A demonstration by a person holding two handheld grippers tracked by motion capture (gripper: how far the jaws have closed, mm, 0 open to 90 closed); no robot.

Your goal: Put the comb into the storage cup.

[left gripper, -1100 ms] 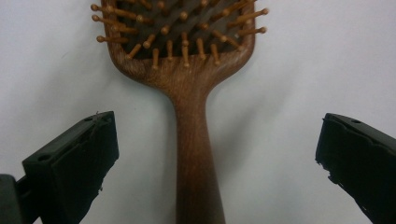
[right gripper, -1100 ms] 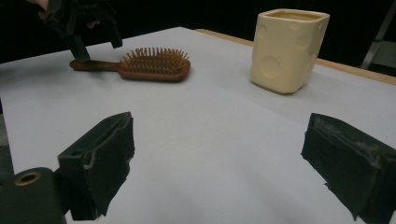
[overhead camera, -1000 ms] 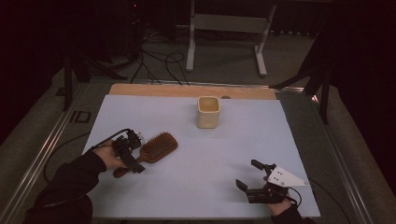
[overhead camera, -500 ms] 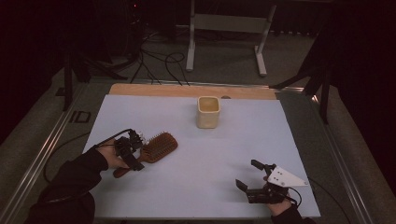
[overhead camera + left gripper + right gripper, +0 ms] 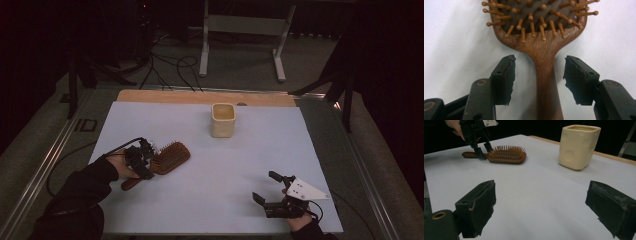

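The wooden hairbrush (image 5: 167, 159) lies flat, bristles up, on the left part of the pale sheet (image 5: 240, 165) that covers the surface. Its long axis runs diagonally: the head points away toward the right and the far side, the handle back toward the person's left hand. The left claw (image 5: 539, 75) straddles the handle just below the head; its jaws have just been closing, yet a gap shows on each side of the wood, so the pads do not press it. Farther off, near the far middle of the sheet, a cream cup (image 5: 223, 120) stands upright, well apart from the brush. The right claw (image 5: 268, 192) rests near the front right corner, spread wide with nothing between its jaws. A wooden strip (image 5: 165, 96) edges the far side; beyond it lie a dim floor, cables (image 5: 170, 67) and a metal stand (image 5: 240, 30).
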